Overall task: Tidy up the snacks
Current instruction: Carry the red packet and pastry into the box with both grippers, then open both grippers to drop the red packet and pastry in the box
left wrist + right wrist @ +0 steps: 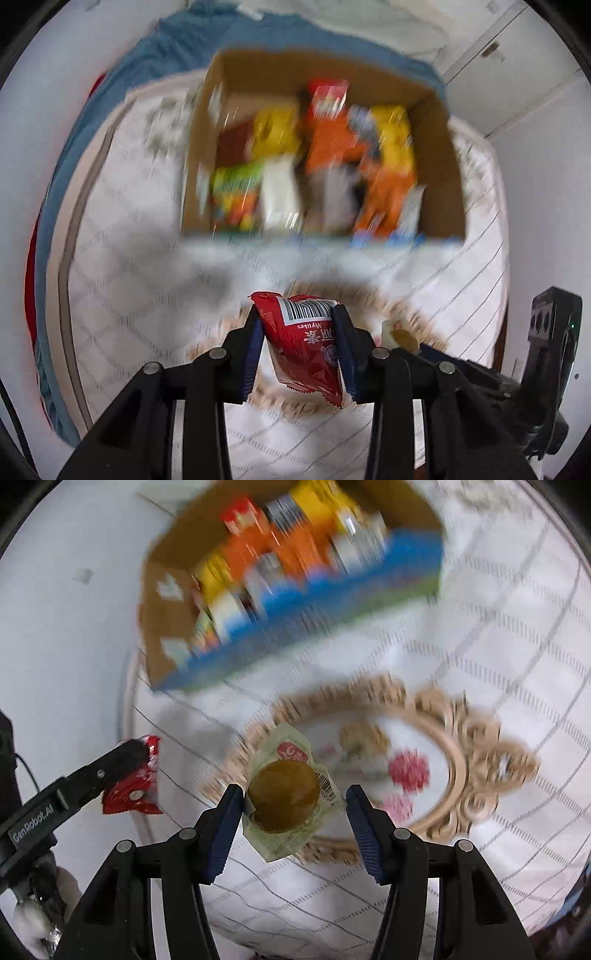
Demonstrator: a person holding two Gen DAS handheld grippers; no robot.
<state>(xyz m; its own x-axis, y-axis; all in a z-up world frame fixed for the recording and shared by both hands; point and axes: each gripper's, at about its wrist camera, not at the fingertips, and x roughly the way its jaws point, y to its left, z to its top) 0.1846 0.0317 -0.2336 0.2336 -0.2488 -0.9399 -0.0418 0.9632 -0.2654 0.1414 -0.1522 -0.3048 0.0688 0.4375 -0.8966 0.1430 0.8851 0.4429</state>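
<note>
My left gripper [297,314] is shut on a red snack packet [303,350] with a white barcode, held above the bed. In the right wrist view the left gripper [147,753] shows at the left edge, gripping the red packet [144,786]. My right gripper [294,794] holds a round brown cake in a clear, pale green wrapper [282,794], with its blue pads at the wrapper's sides. Beneath it lies an ornate tan-rimmed tray [454,760] with a flower print. Ahead stands an open cardboard box [207,147], also seen as the box [162,602], packed with several orange, yellow and white snack packs.
Box and tray rest on a white quilted mattress [129,258] with a blue sheet [177,48] behind. White cupboard doors [517,74] stand at the far right. The box's near outer wall [332,602] is printed blue. Both views are blurred by motion.
</note>
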